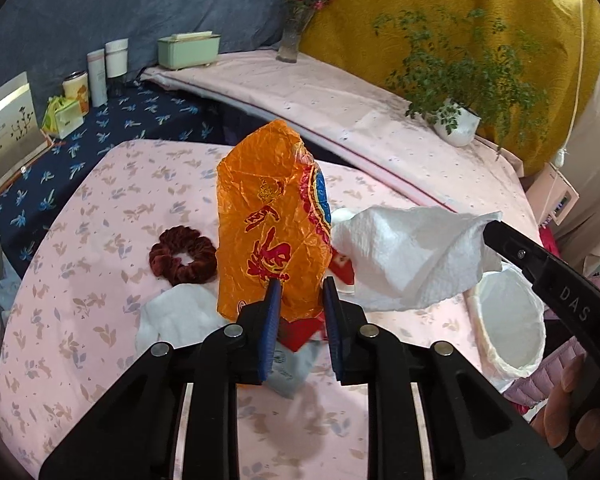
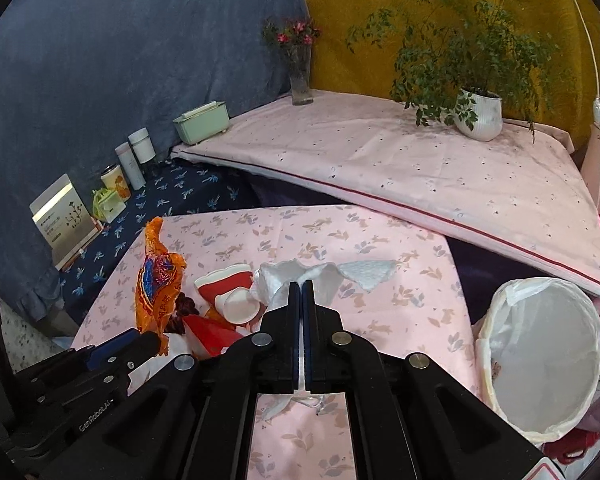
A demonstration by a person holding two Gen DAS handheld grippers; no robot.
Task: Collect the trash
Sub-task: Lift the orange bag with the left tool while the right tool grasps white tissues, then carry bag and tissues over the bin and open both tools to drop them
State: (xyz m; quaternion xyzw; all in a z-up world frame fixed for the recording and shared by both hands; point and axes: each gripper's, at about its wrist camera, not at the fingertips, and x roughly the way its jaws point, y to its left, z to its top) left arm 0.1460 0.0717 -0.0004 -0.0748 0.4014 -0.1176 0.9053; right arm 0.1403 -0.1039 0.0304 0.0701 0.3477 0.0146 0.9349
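Observation:
My left gripper (image 1: 302, 300) is shut on a crinkled orange wrapper (image 1: 268, 220) with red print, which stands up off the pink floral tablecloth (image 1: 80, 280). In the right wrist view the orange wrapper (image 2: 158, 280) hangs from the left gripper (image 2: 140, 338) at the left. My right gripper (image 2: 302, 286) is shut on a white tissue (image 2: 366, 272) that spreads out past its tips. In the left wrist view the tissue (image 1: 412, 256) hangs from the right gripper (image 1: 496, 232). A bin with a white liner (image 2: 540, 352) stands at the table's right edge.
On the table lie a dark red scrunchie (image 1: 182, 256), another white tissue (image 1: 176, 316), red packaging (image 1: 300, 332) and a red-and-white paper cup (image 2: 236, 292). Behind are a potted plant (image 2: 480, 114), a glass vase (image 2: 301, 76), a green box (image 2: 202, 122) and bottles (image 2: 134, 162).

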